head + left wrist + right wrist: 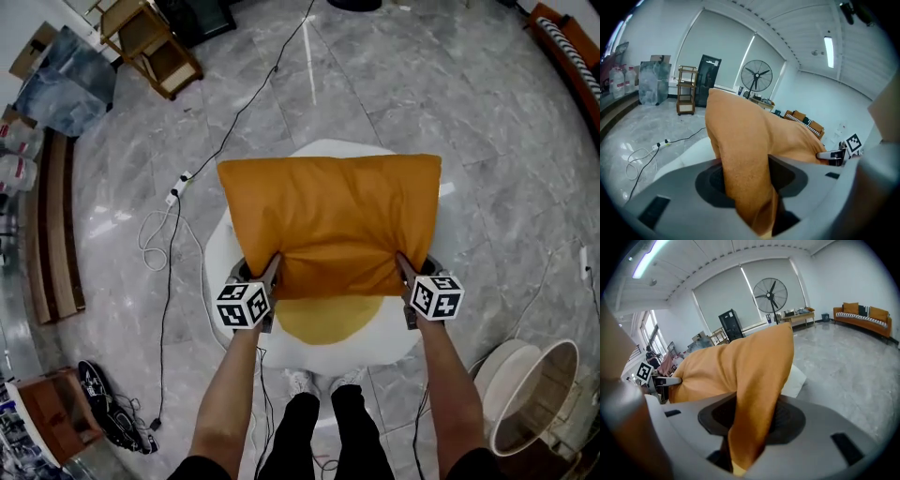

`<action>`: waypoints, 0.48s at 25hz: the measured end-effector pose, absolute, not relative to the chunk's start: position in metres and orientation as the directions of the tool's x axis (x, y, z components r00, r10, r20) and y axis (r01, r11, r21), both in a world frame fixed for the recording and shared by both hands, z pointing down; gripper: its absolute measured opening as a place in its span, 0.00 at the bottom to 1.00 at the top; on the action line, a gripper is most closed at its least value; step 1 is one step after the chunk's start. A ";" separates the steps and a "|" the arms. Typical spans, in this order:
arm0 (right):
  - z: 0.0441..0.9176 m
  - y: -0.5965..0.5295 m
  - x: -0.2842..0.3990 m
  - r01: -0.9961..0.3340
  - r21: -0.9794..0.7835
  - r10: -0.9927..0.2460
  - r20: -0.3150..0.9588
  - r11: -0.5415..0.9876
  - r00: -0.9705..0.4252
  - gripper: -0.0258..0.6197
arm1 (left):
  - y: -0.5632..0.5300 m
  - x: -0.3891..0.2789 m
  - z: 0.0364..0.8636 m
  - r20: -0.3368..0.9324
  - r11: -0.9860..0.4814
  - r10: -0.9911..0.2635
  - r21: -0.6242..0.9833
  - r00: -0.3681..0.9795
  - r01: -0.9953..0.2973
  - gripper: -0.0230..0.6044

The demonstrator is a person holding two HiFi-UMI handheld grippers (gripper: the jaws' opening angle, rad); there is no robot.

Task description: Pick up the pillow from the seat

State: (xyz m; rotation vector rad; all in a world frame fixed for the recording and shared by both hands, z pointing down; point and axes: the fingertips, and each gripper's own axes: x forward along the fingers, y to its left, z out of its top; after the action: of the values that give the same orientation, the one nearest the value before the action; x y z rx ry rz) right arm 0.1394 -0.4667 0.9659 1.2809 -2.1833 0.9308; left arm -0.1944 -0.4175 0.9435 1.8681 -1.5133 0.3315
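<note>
An orange pillow (333, 225) lies over a white round seat (217, 255) that has a yellow cushion (328, 317). My left gripper (273, 272) is shut on the pillow's near left corner. My right gripper (404, 270) is shut on its near right corner. In the left gripper view the orange fabric (745, 164) is pinched between the grey jaws, and the right gripper (836, 154) shows across the pillow. The right gripper view shows the fabric (757, 399) squeezed between its jaws, with the left gripper (658, 380) at the far side.
Grey marble floor all round. A white power strip and cable (178, 192) lie left of the seat. A wooden bench (54, 234) and a wooden shelf cart (150, 42) stand at the left. A round white tub (530, 394) sits at bottom right. A standing fan (772, 294) is far off.
</note>
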 end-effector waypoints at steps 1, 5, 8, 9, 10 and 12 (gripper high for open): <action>0.944 -0.461 0.140 -0.879 -0.322 -0.600 0.643 0.353 -0.477 0.30 | -0.410 -0.193 0.923 0.581 -0.073 -0.764 0.354 0.280 -0.933 0.38; 0.851 -0.439 0.144 -0.876 -0.279 -0.655 0.584 0.392 -0.479 0.30 | -0.384 -0.190 0.833 0.520 -0.115 -0.805 0.336 0.286 -0.935 0.38; 0.781 -0.420 0.149 -0.879 -0.260 -0.695 0.539 0.400 -0.475 0.31 | -0.369 -0.187 0.764 0.469 -0.161 -0.830 0.318 0.302 -0.934 0.38; 0.759 -0.411 0.152 -0.882 -0.257 -0.706 0.529 0.395 -0.470 0.31 | -0.362 -0.185 0.742 0.455 -0.173 -0.836 0.312 0.307 -0.934 0.38; 0.737 -0.401 0.155 -0.885 -0.253 -0.716 0.521 0.390 -0.465 0.32 | -0.354 -0.183 0.720 0.442 -0.184 -0.842 0.306 0.311 -0.934 0.38; 0.697 -0.381 0.159 -0.892 -0.243 -0.738 0.501 0.382 -0.452 0.32 | -0.339 -0.179 0.679 0.421 -0.198 -0.852 0.291 0.312 -0.936 0.38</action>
State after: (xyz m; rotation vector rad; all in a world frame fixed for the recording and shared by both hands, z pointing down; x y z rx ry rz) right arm 0.1587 -0.3814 0.6968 1.4285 -2.3358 0.7015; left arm -0.1794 -0.3394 0.6794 2.0931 -1.5795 0.2260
